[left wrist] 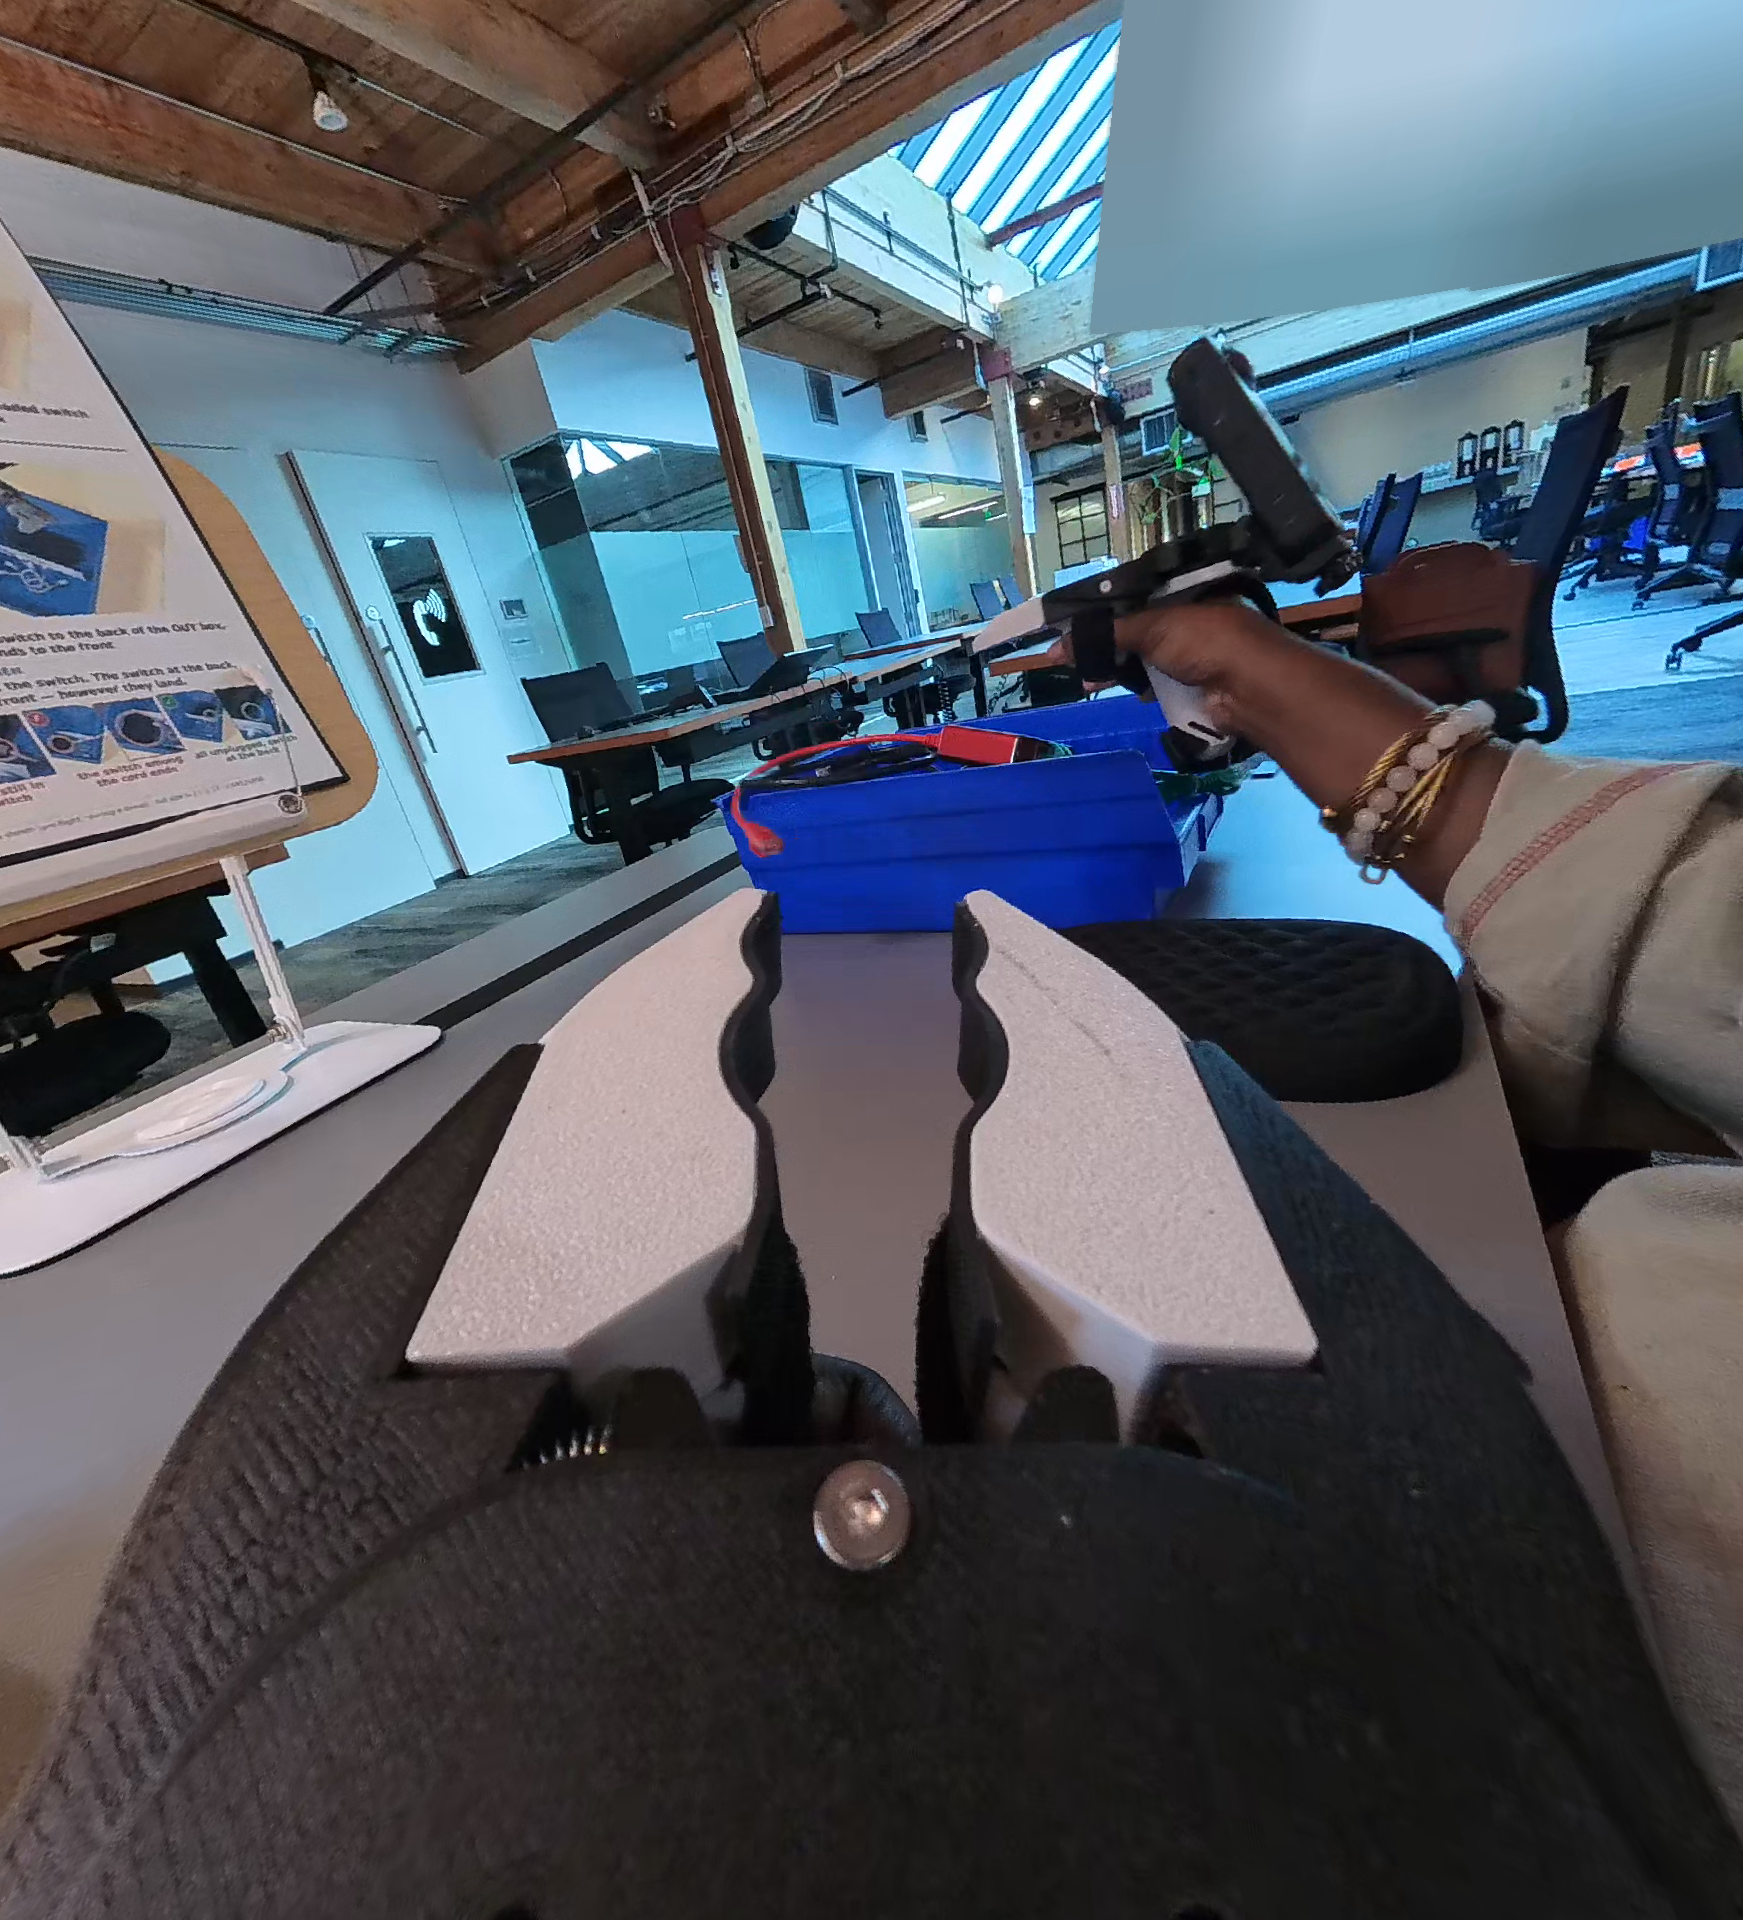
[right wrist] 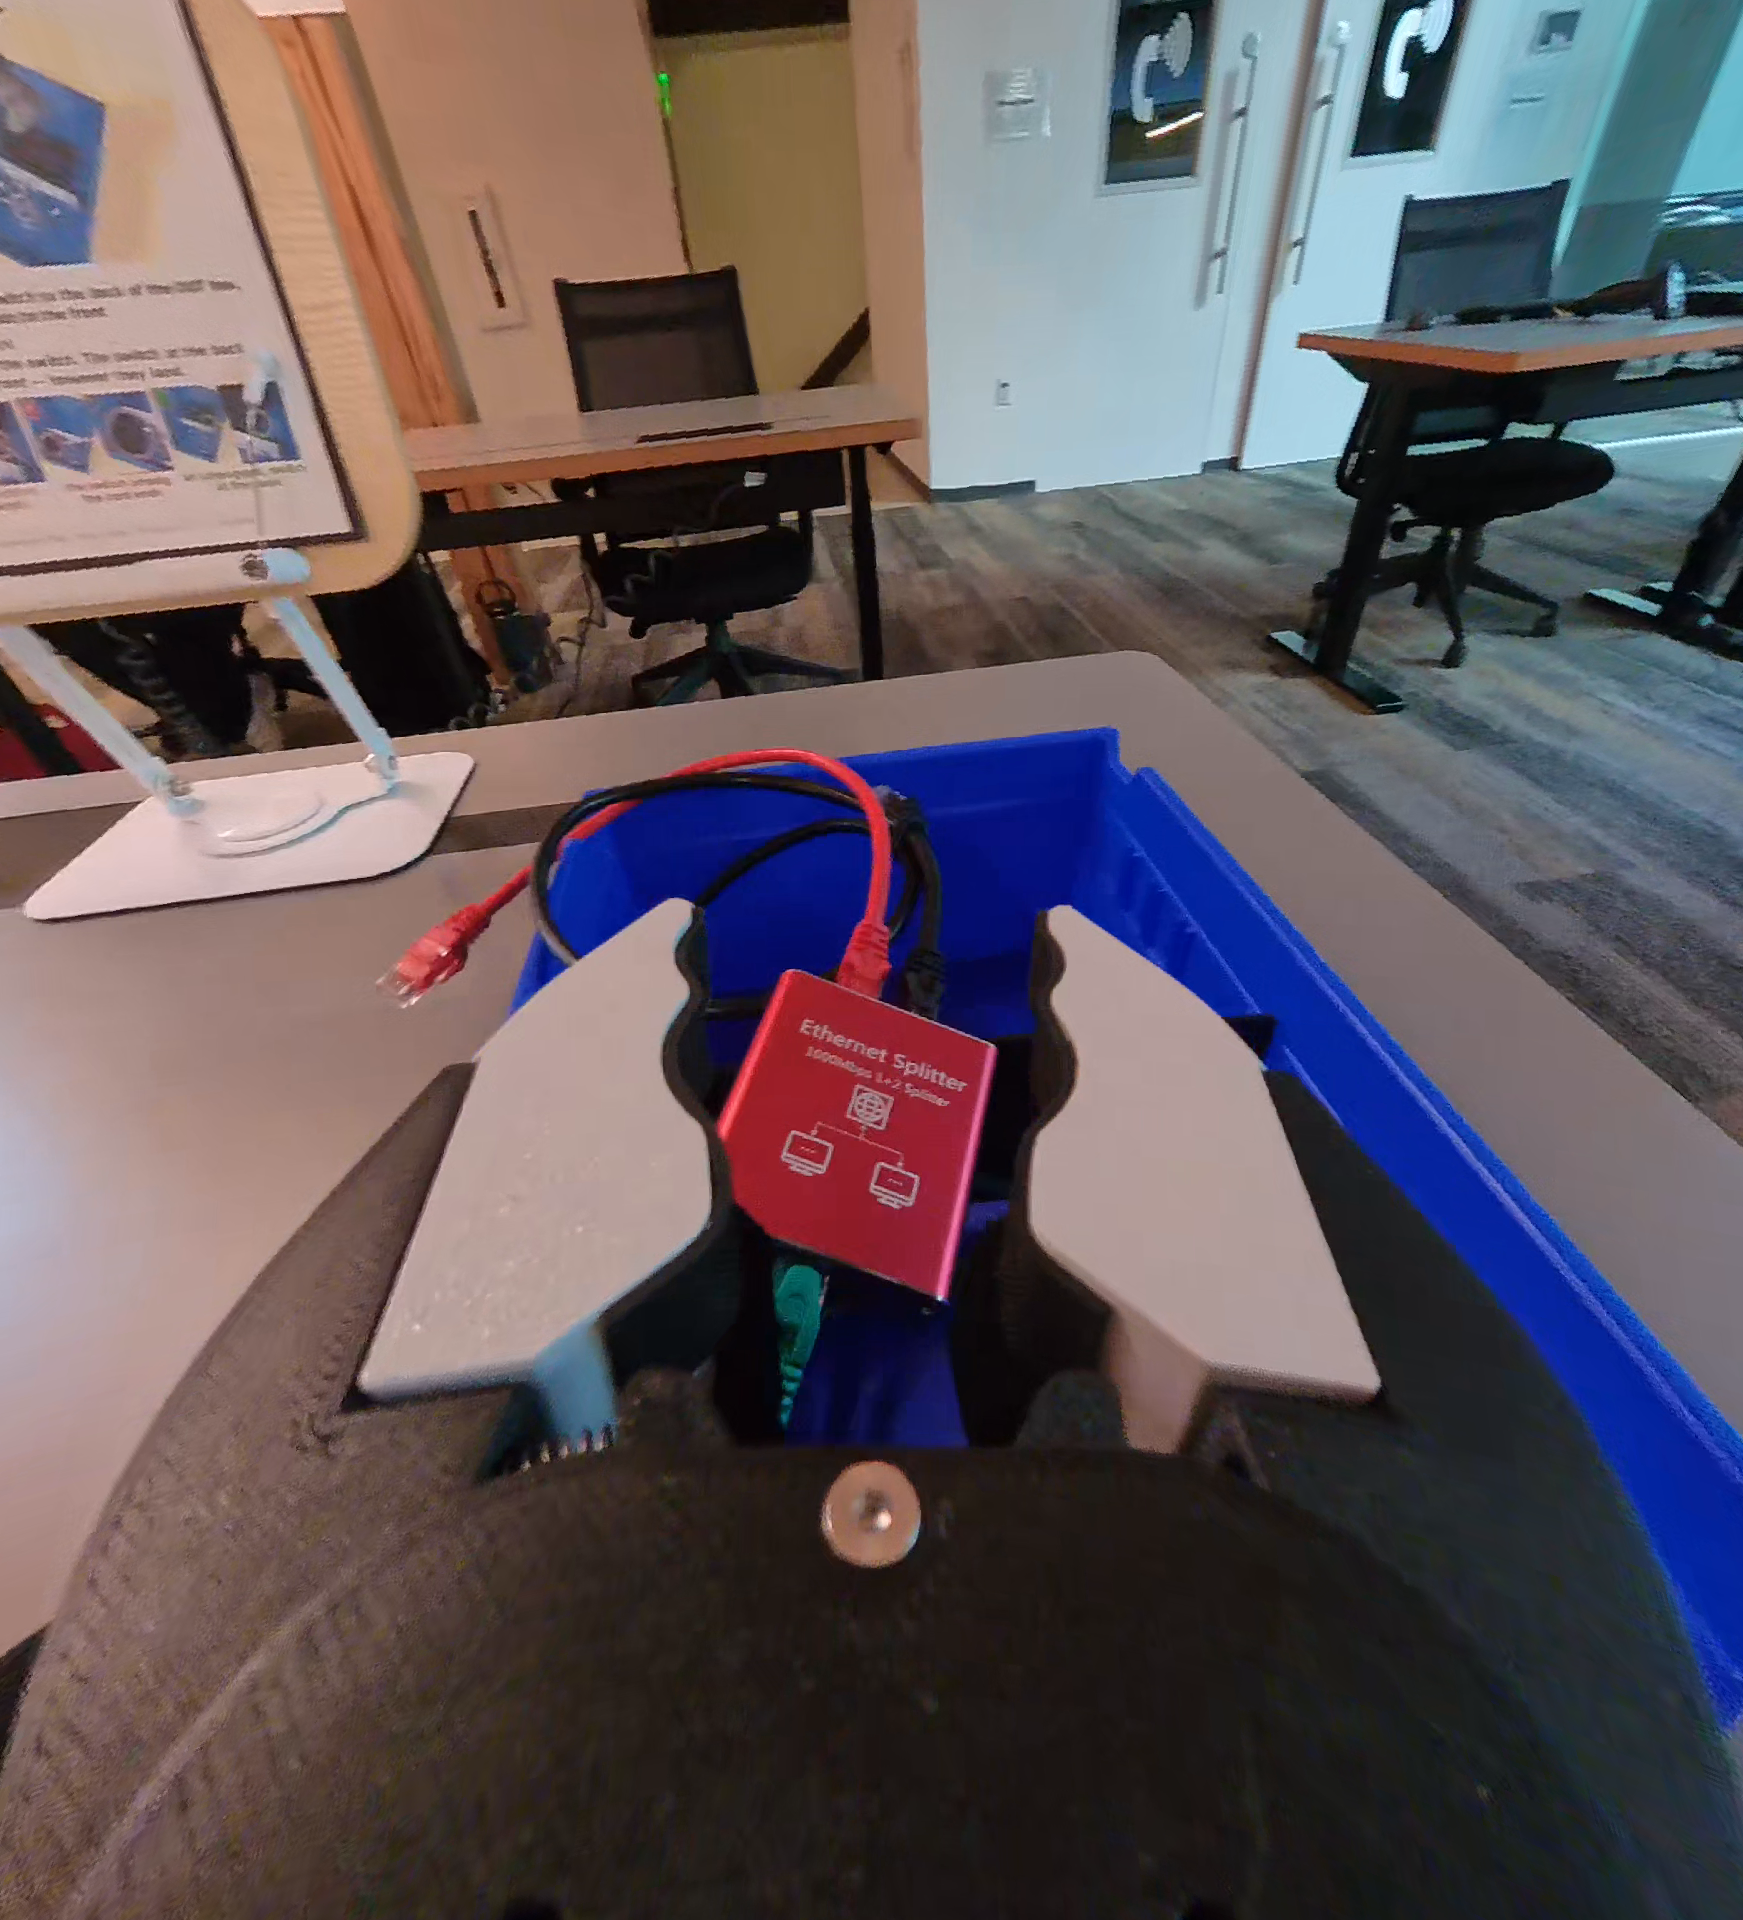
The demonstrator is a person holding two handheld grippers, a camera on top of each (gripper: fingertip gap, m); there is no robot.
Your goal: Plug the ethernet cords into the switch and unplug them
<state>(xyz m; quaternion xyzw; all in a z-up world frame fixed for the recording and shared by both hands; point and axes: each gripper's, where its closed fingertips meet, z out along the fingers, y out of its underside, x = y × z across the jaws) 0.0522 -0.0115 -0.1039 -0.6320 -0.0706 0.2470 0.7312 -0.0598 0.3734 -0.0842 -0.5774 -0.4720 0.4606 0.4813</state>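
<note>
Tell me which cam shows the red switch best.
Right wrist view: the red switch lies between the open right tongs, top face and plugged red cord plain. Left wrist view catches only its edge over the blue bin rim.

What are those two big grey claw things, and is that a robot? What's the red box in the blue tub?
No robot here: a person holds a two-finger grabbing tool in each hand, and each tool carries a camera looking along its grey fingers. One picture comes from the left gripper, low over the grey table, open and empty. The other comes from the right gripper, open above the blue plastic bin. In the bin lies the small red metal switch box with a red cord and a black cord plugged in. Nothing is held.
</note>
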